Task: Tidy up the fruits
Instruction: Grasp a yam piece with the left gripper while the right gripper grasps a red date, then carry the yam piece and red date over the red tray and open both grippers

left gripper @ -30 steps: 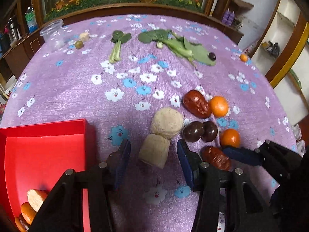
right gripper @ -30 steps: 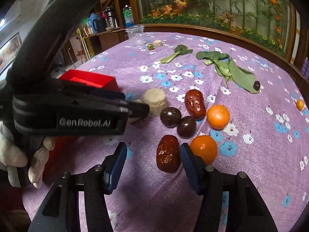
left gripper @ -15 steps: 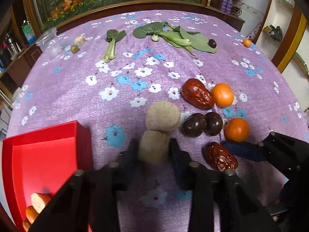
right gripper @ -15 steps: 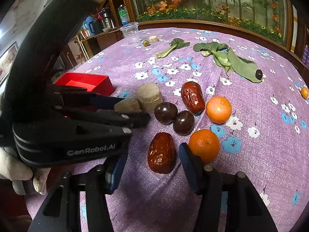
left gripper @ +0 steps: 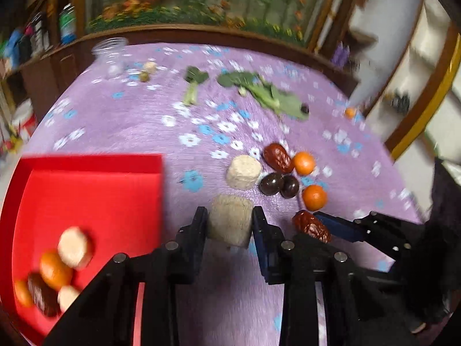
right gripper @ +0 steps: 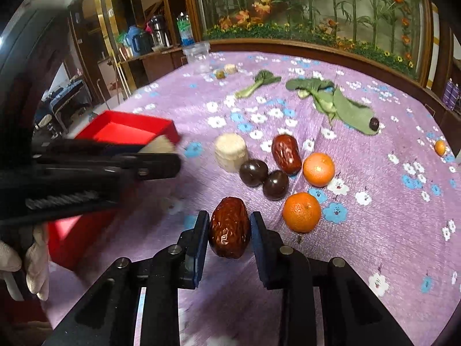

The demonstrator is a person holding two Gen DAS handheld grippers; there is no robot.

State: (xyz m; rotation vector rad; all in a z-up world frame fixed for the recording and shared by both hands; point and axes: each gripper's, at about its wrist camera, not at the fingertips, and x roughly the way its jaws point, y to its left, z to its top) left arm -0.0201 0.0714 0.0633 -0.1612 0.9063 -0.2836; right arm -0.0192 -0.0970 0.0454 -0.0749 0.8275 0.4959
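Left wrist view: red box [left gripper: 86, 201] already holds several pieces, left gripper [left gripper: 229, 225] jaws clamp a beige cylinder [left gripper: 229, 223], right gripper [right gripper: 229, 235] jaws pinch a red date [right gripper: 229, 235], about six pieces left on the counter [right gripper: 374, 216]

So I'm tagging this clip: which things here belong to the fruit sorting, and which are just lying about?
Job in hand:
- red box
- beige chunk in left gripper
- red date between the right gripper fingers
- two oranges
- two dark plums

Lying about:
- greens
- plastic jar
- purple tablecloth
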